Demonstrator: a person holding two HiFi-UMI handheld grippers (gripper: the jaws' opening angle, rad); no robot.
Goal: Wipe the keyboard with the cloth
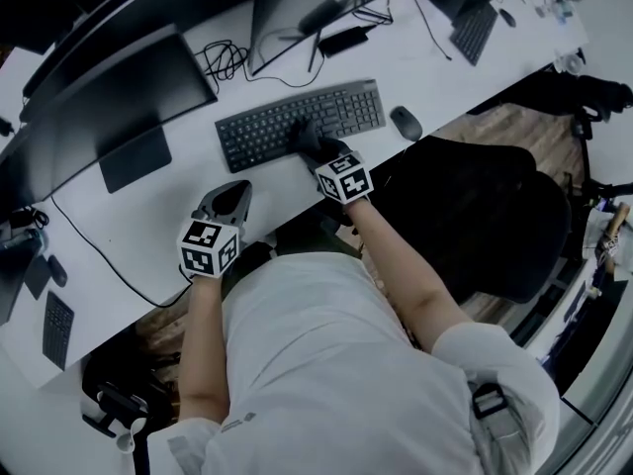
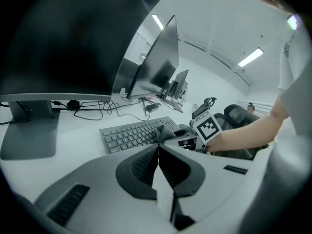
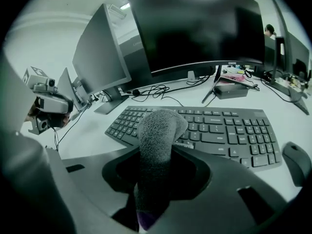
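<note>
Right gripper view shows the right gripper [image 3: 158, 155] clamped on a rolled grey cloth [image 3: 161, 126], its tip at the near key rows of the keyboard [image 3: 229, 130], mid-frame. The left gripper [image 2: 158, 150], jaws pressed together on nothing, sits apart on the table [image 1: 158, 216]. With nothing bracing it, the keyboard may slide toward the mouse [image 1: 406, 123], and snagging keys could tug the cloth loose.

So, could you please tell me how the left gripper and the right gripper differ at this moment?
The right gripper is shut on the cloth; the left gripper is shut on nothing, its fingers touching. The right gripper is over the keyboard; the left gripper is short of it, near the desk edge. Both carry a marker cube.
</note>
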